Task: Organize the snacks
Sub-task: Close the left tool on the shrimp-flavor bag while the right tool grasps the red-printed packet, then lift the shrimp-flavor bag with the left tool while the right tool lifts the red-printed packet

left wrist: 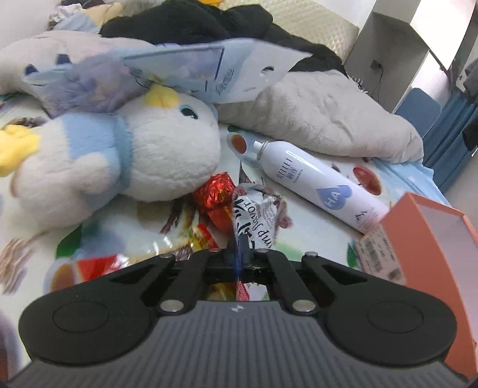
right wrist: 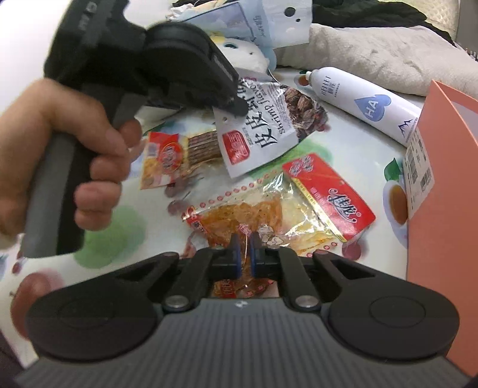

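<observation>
A bed covered with a fruit-printed sheet [right wrist: 125, 232] carries the clutter, with a grey blanket [left wrist: 328, 116] bunched at its far side and black clothing [left wrist: 194, 21] heaped behind it. A white and blue plush toy [left wrist: 125, 155] lies on the sheet, a pale blue flat package [left wrist: 191, 68] resting on top of it. A white spray bottle [left wrist: 313, 182] lies on its side near the blanket, its lower end just beside an open orange box [left wrist: 433, 244] that stands at the right edge.

The left gripper [left wrist: 239, 247] has its fingers closed on the edge of a white shrimp-flavour snack bag [right wrist: 269, 125], which hangs tilted from them above the sheet; the right wrist view shows a hand [right wrist: 59, 155] wrapped around that gripper's handle. Just beyond the bag in the left wrist view, a red foil-wrapped candy [left wrist: 215, 191] lies touching the plush toy.

The right gripper [right wrist: 245, 250] has its fingers nearly together, pinching the clear edge of an orange snack packet [right wrist: 239, 215] that lies on the sheet. Touching that packet on its right is a red-labelled packet [right wrist: 328, 194], lying flat. Farther off, partly under the hanging shrimp-flavour snack bag, lies a yellow and red packet [right wrist: 173, 158] with brown strips showing through its clear part.
</observation>
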Demonstrator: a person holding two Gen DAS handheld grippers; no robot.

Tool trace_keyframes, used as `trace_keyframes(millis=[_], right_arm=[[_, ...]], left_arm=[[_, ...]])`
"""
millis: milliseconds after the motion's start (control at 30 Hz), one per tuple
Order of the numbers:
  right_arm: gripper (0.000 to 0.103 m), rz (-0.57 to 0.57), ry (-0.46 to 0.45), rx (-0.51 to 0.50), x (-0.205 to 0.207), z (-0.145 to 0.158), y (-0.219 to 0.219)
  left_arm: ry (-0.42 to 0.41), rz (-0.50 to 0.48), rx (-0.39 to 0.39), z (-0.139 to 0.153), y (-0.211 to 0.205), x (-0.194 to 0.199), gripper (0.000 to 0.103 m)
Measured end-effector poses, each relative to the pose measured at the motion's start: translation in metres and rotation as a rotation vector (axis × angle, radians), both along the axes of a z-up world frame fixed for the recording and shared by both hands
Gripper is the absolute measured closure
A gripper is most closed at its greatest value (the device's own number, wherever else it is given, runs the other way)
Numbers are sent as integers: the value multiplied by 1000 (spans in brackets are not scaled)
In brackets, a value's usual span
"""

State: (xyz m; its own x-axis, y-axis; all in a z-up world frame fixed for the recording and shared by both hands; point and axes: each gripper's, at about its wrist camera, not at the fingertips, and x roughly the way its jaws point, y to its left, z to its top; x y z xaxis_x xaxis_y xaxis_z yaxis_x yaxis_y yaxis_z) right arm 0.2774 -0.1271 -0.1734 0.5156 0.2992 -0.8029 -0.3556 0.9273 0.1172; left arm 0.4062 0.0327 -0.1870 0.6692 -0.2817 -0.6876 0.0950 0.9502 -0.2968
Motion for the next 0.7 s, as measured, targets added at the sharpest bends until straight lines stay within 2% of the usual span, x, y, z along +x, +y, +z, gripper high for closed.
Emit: trace_keyframes(millis=[300, 700], right_arm=[[96, 17, 7, -30, -59, 15, -11], [97, 50, 0, -35, -128, 29, -12]], left_arm=[[-21, 27, 41, 30, 9, -84, 103], [35, 112, 9, 38, 43, -195, 103]])
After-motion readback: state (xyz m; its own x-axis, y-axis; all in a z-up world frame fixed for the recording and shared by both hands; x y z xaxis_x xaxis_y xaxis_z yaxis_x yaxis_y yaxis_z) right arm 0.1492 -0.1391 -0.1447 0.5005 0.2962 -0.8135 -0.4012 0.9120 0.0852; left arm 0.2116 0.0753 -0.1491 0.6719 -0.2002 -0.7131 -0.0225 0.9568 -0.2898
